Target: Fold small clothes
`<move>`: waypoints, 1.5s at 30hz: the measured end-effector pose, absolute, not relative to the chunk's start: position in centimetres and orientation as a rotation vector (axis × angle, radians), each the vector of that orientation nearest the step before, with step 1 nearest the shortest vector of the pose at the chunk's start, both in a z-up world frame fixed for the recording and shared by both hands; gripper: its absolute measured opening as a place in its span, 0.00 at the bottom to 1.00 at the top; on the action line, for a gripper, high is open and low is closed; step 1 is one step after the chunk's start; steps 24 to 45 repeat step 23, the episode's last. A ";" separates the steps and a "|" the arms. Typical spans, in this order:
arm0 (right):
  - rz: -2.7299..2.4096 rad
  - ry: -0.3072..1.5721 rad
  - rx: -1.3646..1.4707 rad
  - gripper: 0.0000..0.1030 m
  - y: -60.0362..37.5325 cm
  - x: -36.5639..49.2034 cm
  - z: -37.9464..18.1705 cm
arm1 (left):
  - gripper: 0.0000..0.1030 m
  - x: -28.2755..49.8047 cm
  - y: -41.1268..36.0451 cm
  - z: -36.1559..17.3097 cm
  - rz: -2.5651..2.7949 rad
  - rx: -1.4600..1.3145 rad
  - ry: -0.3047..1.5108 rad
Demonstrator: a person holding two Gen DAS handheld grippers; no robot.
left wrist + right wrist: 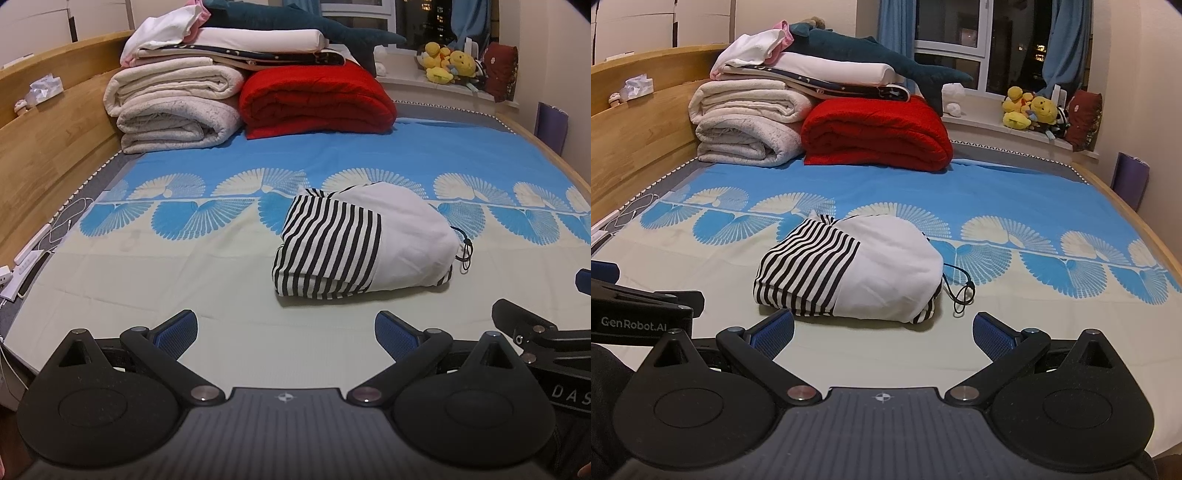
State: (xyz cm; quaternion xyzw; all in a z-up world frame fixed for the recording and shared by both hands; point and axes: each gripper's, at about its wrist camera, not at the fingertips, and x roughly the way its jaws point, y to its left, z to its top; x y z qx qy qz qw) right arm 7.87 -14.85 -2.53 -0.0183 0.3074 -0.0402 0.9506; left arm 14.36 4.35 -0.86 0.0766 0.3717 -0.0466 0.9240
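Observation:
A small garment (364, 242) (849, 269), white with a black-and-white striped part, lies folded in a compact bundle on the bed sheet (147, 266) (1015, 314). A thin black drawstring (466, 254) (962, 291) trails from its right side. My left gripper (286, 334) is open, hovering over the sheet short of the bundle and a little to its left, nothing between the blue pads. My right gripper (883, 332) is open too, just in front of the bundle's near edge, not touching it. Each gripper shows at the other view's side edge.
Folded cream blankets (173, 110) (746, 122) and a red quilt (317, 99) (879, 133) are stacked at the head of the bed, with a plush shark on top. A wooden bed rail (44, 155) runs along the left. Cables and a power strip (26, 266) lie at the left edge.

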 end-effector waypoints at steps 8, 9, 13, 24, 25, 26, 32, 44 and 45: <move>-0.074 0.622 -0.044 0.99 -14.9 7.8 -2.6 | 0.99 14.3 4.3 -0.9 -0.097 0.159 0.764; -0.075 0.622 -0.045 0.99 -14.8 7.8 -2.6 | 0.99 14.3 4.3 -0.9 -0.098 0.158 0.764; -0.073 0.623 -0.045 0.99 -14.9 7.8 -2.6 | 0.99 14.4 4.2 -0.9 -0.099 0.160 0.764; -0.072 0.623 -0.043 0.99 -14.9 7.8 -2.6 | 0.99 14.2 4.3 -1.1 -0.100 0.154 0.768; -0.072 0.623 -0.043 0.99 -14.9 7.8 -2.6 | 0.99 14.2 4.3 -1.1 -0.100 0.154 0.768; -0.072 0.623 -0.043 0.99 -14.9 7.8 -2.6 | 0.99 14.2 4.3 -1.1 -0.100 0.154 0.768; -0.072 0.623 -0.043 0.99 -14.9 7.8 -2.6 | 0.99 14.2 4.3 -1.1 -0.100 0.154 0.768; -0.072 0.623 -0.043 0.99 -14.9 7.8 -2.6 | 0.99 14.2 4.3 -1.1 -0.100 0.154 0.768; -0.072 0.623 -0.043 0.99 -14.9 7.8 -2.6 | 0.99 14.2 4.3 -1.1 -0.100 0.154 0.768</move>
